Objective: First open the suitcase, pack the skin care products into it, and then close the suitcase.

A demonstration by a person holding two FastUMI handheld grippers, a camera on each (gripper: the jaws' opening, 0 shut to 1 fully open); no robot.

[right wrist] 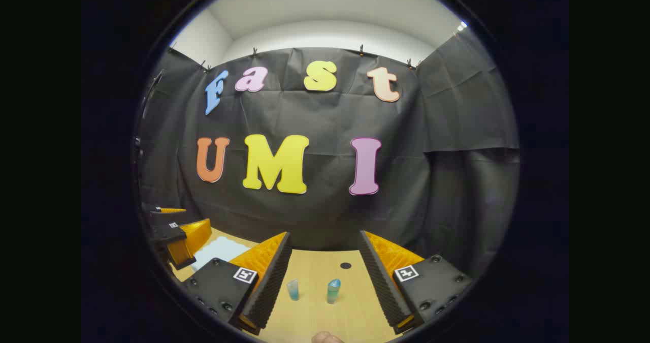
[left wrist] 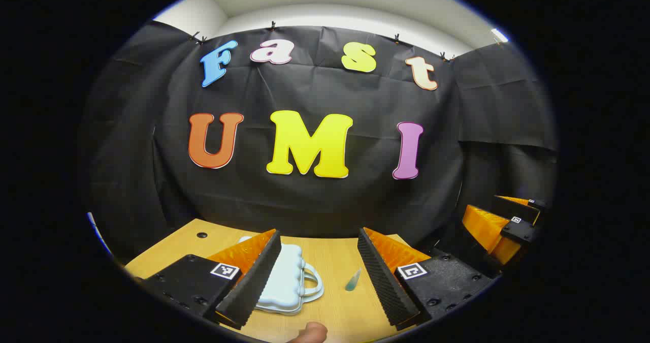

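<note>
A small pale blue suitcase lies flat and closed on the wooden table, its handle toward the right. My left gripper hangs above the table, open, with the suitcase partly behind its left finger. A small teal tube lies between the fingers, farther off. In the right gripper view my right gripper is open, and two small skin care containers stand beyond it: a clear blue one and a teal one. The suitcase shows at left, below the left gripper.
The right gripper shows at the far right of the left gripper view. A dark round hole sits in the table near the back. A fingertip shows at the bottom edge. The booth wall stands close behind the table.
</note>
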